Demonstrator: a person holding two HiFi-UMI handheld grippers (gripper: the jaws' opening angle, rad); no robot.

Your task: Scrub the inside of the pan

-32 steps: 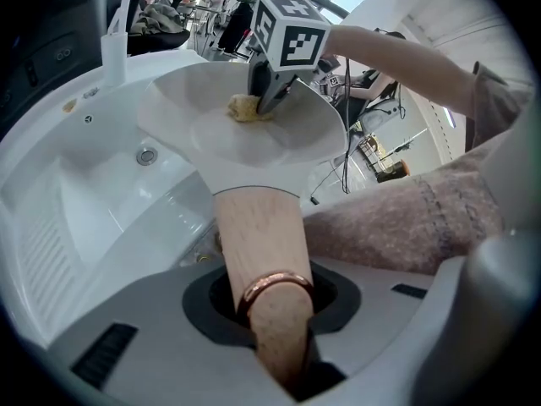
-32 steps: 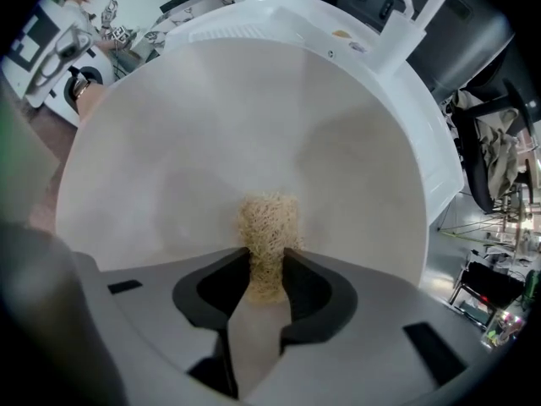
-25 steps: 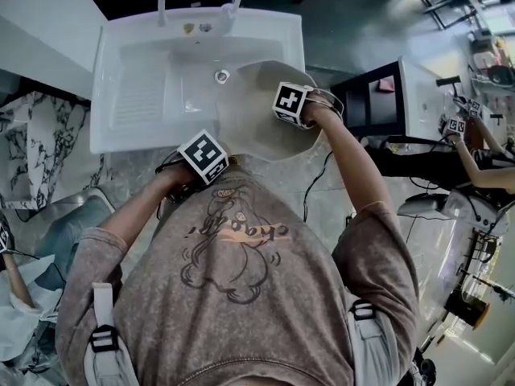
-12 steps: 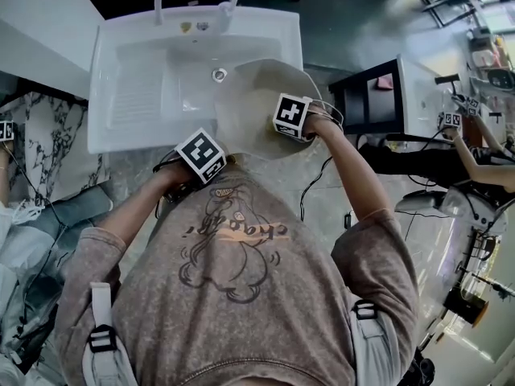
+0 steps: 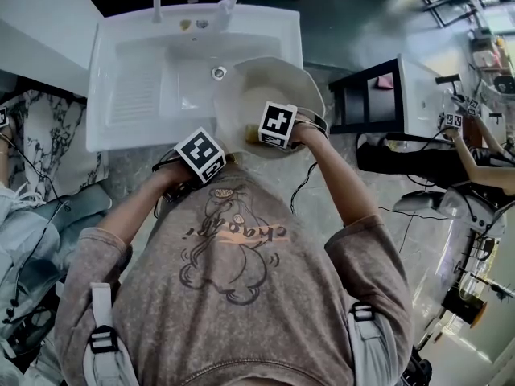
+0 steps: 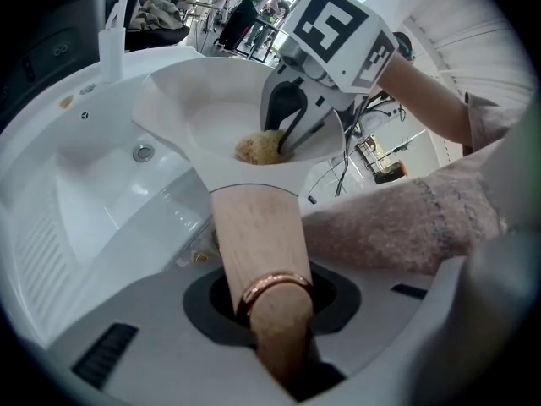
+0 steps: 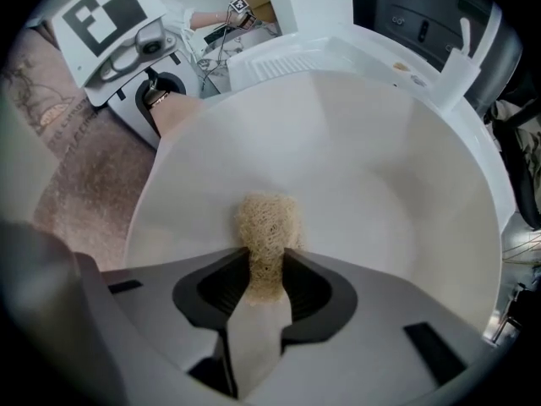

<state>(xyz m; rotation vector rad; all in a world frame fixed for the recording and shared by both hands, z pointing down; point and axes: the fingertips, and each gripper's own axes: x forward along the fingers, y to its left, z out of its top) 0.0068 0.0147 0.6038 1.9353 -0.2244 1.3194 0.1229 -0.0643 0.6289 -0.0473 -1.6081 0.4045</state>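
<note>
Both jaws clamped: left gripper (image 6: 275,299) on pan (image 7: 380,193) by its wooden handle (image 6: 254,227), right gripper (image 7: 264,282) pinching scrubber (image 7: 266,227) inside it; handle end hidden.

- The pan (image 7: 372,176) is creamy white inside. It looks smooth and matt, not shiny.
- Its handle (image 6: 254,235) is pale, smooth wood.
- A shiny ring (image 6: 275,284) of copper-coloured metal goes around the handle.
- The scrubber (image 7: 266,222) is tan, rough and stringy, like a net of dry threads.
- My left claw (image 6: 275,307) and my right claw (image 7: 264,286) are smooth grey plastic. They look matt, with darker parts inside.
- The sink (image 5: 137,95) is white, hard and glossy.
- My shirt (image 5: 233,280) is soft, faded cloth.
</note>
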